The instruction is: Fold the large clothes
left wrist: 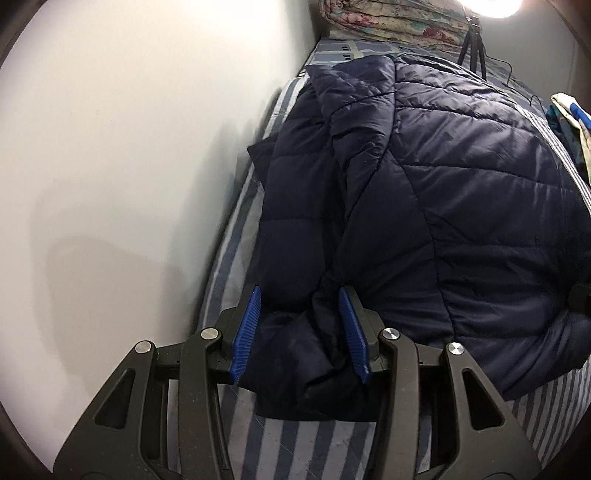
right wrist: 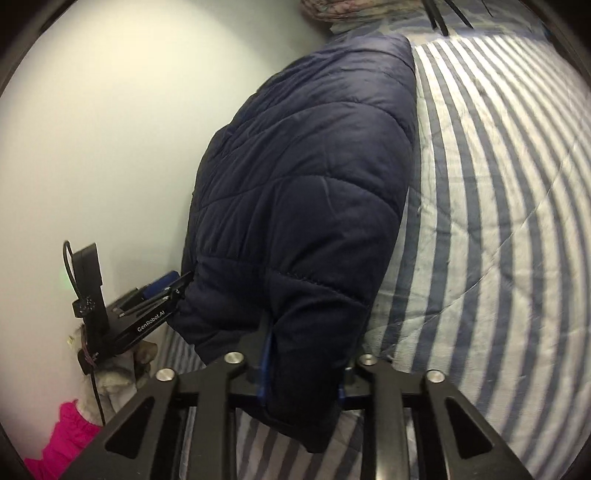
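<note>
A large navy quilted jacket (left wrist: 461, 192) lies on a blue-and-white striped bed (left wrist: 295, 443), along the wall. My left gripper (left wrist: 301, 325) has its blue pads on either side of a bunched near corner of the jacket and is shut on it. My right gripper (right wrist: 303, 354) is shut on the jacket's other near corner (right wrist: 306, 229), which bulges up between the fingers. The left gripper also shows in the right wrist view (right wrist: 159, 295) at the jacket's left edge, held by a gloved hand.
A white wall (left wrist: 129, 166) runs close along the bed's left side. A folded floral quilt (left wrist: 391, 18) and a small black tripod (left wrist: 472, 48) stand at the bed's far end. Colourful cloth (left wrist: 572, 122) lies at the right edge. A pink sleeve (right wrist: 62, 443) shows low left.
</note>
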The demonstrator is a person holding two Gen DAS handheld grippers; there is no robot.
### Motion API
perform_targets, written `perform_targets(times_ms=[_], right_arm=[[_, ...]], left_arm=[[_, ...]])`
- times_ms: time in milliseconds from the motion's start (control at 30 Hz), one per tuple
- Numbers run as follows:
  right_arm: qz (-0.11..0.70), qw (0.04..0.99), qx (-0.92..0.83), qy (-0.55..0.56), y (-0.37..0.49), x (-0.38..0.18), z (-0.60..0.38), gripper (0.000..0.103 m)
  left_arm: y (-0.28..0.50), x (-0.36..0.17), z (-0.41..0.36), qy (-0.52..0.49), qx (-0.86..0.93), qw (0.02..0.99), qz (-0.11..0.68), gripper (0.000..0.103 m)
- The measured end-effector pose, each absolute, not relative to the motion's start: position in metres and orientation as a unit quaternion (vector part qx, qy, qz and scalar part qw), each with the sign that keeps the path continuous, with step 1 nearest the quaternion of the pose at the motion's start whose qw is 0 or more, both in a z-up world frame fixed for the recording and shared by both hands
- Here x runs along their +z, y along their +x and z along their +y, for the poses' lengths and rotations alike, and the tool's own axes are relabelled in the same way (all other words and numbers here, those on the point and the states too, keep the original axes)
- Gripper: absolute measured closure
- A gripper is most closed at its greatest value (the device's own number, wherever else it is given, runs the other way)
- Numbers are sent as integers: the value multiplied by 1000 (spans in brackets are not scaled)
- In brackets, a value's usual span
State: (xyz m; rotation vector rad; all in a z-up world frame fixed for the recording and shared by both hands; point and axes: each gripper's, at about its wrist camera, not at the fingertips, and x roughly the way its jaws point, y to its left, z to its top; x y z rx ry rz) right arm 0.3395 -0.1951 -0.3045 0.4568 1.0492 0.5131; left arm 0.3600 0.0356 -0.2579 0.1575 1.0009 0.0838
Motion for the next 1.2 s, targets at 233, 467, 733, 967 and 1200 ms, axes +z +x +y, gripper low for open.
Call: perform_targets(times_ms=[233,467,733,967,1200], right_arm=[[502,820,226,156,319,-267,-219,88],[532,821,184,101,271,-255,-284,88],[518,840,154,44,242,-257,-302,74],[389,910,144,18,218,-206,-302,60],[391,908,147,25,260,-218,-281,60]], left_arm=[[334,-256,3,81,-9,866,494,59],[274,-255,-65,103,-119,844,513,59],[270,-245,-85,111,-138,839,515,59],[277,-173,-48,58,-99,893,435,59],[336,-168,-70,86,-62,914,392,59]])
